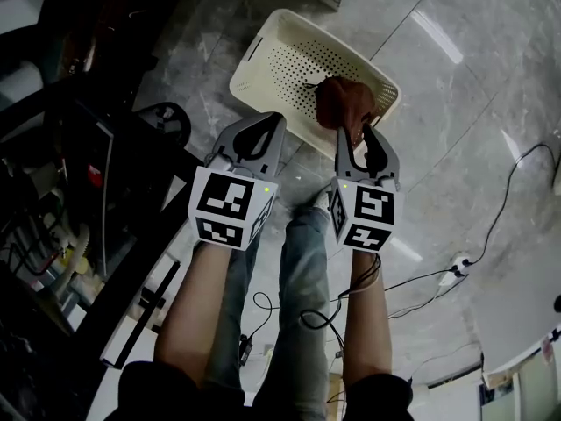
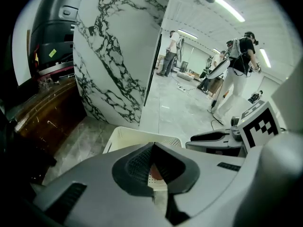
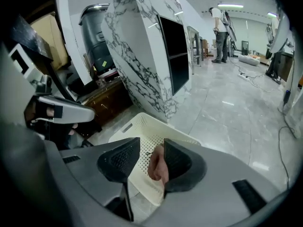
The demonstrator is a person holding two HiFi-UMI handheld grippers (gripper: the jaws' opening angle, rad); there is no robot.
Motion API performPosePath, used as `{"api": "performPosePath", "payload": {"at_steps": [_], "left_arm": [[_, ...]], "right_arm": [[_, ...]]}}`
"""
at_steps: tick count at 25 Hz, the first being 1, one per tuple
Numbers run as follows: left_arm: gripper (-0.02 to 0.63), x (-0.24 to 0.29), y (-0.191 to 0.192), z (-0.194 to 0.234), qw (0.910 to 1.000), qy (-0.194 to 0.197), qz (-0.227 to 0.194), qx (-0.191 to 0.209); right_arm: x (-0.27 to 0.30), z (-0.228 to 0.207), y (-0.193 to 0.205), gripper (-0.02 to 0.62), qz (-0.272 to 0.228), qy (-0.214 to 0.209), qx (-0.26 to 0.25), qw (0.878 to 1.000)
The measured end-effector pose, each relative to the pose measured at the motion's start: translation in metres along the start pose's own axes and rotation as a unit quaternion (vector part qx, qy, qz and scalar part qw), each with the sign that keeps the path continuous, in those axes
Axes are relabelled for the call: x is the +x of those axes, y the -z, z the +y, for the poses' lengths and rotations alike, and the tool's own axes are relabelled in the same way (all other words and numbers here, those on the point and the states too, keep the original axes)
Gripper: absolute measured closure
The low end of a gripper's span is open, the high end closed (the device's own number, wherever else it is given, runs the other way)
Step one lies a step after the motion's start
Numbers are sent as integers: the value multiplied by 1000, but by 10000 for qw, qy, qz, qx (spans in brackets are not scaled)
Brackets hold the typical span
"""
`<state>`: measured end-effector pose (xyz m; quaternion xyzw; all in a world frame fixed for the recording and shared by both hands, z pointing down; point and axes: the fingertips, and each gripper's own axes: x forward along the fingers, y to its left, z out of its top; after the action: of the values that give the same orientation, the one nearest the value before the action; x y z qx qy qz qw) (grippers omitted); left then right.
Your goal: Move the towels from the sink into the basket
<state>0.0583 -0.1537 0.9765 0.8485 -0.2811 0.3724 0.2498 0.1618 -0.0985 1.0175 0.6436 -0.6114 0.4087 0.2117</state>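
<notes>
A cream perforated basket [image 1: 263, 38] stands on the grey marble floor. A reddish-brown towel [image 1: 344, 102] lies bunched at the basket's near right part, just past my right gripper's tips. My right gripper [image 1: 357, 134] hovers over the basket rim with its jaws apart; in the right gripper view the towel [image 3: 156, 167] shows in the gap, close to the right-hand pad, and the pads do not squeeze it. My left gripper [image 1: 267, 119] hangs beside it, shut with nothing in it, and its tips meet in the left gripper view [image 2: 152, 146] over the basket [image 2: 137, 134].
Dark equipment and a cart [image 1: 88, 147] crowd the left side. A marble-patterned column [image 2: 118, 56] rises behind the basket. Cables and a power strip [image 1: 456, 266] lie on the floor at right. People [image 2: 239, 65] stand far off in the hall.
</notes>
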Motion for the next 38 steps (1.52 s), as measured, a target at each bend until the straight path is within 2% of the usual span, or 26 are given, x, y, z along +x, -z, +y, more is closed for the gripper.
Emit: {"api": "performPosePath", "payload": {"at_steps": [2,6,12,13,14,15,20,30,38], "left_arm": [[591,2,3,0,10000,16,35,-41],[591,2,3,-2,10000,23,48,-51],[591,-4,-4,-9,10000,49,43,-18],[591,-6,-6,-11,10000,55,33,-12],[591,-8,-8,-13,10000,62,24,-7],[591,-9,-11,-15,10000,68,13,-3],[591,-18,-27,-21,9999,53,-63,76],[591,-52,-76,-29,9992,-34,-378,139],[591,-100,-151,-44,9957,-96,-824,413]], "right_arm": [[0,3,4,407,64,-39,-1,10000],[-5,6,6,405,83,-128,69,9999],[-22,6,-8,484,-116,-135,135,9998],[-26,4,-13,509,-193,-57,161,9997],[-31,1,-17,565,-271,36,169,9995],[-35,-2,-21,580,-332,108,168,9992],[-53,-1,-39,580,-433,145,189,9988],[-100,-7,-91,580,-792,206,18,9966],[-164,-5,-170,581,-1306,250,-151,9910]]}}
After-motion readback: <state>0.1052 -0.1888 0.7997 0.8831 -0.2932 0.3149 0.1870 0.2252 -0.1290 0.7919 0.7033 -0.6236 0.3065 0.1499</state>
